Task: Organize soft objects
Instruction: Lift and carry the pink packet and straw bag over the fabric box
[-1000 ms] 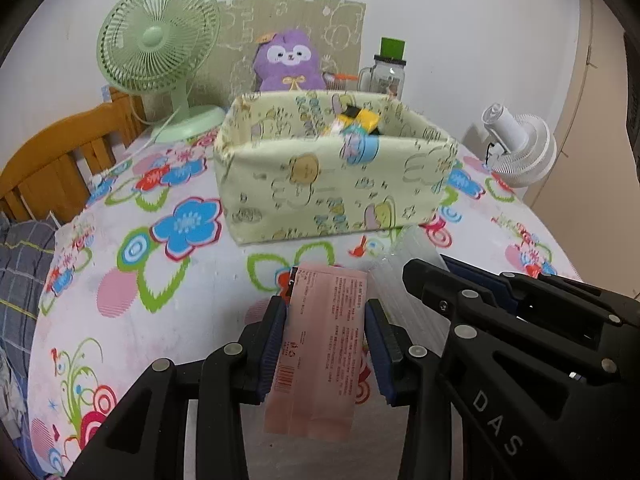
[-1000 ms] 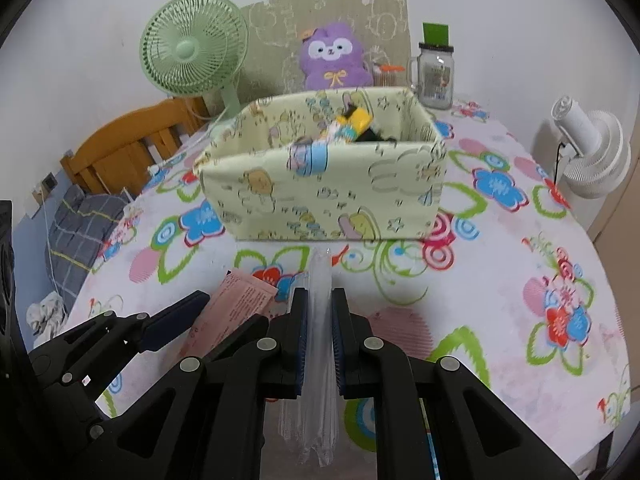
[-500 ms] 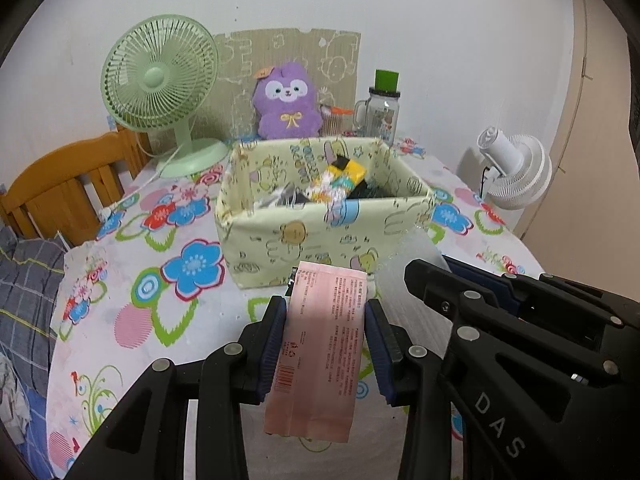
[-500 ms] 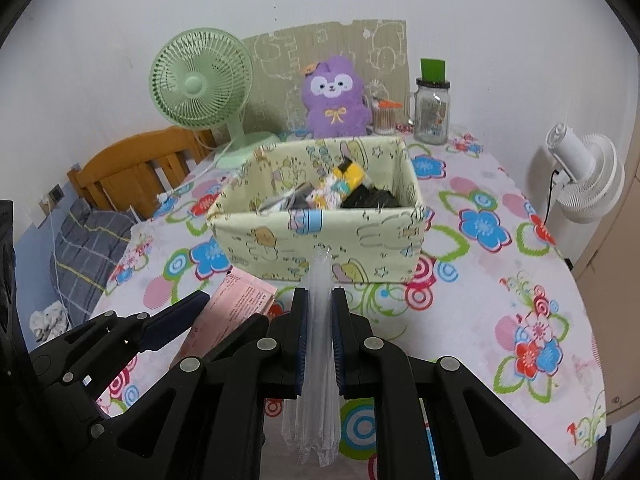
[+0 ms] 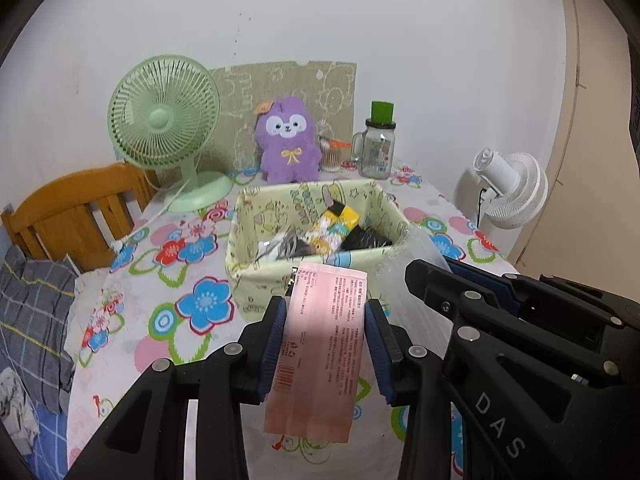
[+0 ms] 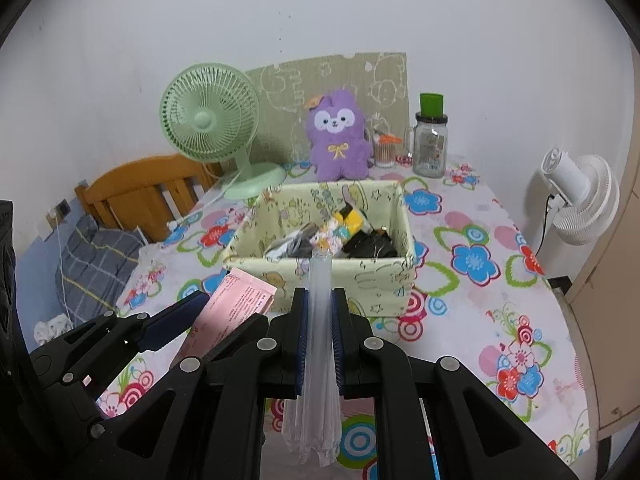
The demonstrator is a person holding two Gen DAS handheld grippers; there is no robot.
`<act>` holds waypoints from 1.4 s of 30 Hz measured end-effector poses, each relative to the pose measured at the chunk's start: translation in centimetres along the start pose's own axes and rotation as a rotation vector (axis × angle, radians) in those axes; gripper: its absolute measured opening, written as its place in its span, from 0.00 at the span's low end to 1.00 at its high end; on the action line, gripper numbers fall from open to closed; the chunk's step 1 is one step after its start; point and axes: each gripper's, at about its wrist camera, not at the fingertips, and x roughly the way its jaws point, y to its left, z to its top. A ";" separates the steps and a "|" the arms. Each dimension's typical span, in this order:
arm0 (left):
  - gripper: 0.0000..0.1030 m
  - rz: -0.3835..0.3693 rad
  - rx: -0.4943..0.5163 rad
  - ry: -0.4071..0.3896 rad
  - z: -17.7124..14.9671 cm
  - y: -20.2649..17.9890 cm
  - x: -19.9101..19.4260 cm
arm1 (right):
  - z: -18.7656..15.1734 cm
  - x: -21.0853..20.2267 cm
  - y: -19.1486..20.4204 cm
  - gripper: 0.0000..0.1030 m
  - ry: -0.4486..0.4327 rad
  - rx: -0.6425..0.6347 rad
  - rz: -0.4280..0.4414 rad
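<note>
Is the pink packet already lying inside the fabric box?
No, the pink packet is clamped between the left hand-held gripper's pads, in front of the fabric box.

pink packet (image 5: 320, 344): flat, printed with text and a barcode, hanging upright at lower centre of the left view.
clear plastic bag (image 6: 318, 344): crumpled, standing edge-on at lower centre of the right view.
fabric bin (image 6: 360, 276): pale yellow, cartoon-printed, sitting mid-frame, holding several packets.
</note>
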 end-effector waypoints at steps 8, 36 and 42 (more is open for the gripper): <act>0.40 0.008 0.002 -0.037 1.2 -0.1 -1.0 | 1.2 -1.2 0.2 0.13 -0.038 -0.008 0.003; 0.40 0.035 0.002 -0.072 5.0 0.5 0.9 | 5.2 0.7 -0.3 0.13 -0.068 -0.020 0.015; 0.40 0.039 -0.001 -0.065 5.8 1.0 2.4 | 6.2 2.2 -0.4 0.13 -0.057 -0.019 0.015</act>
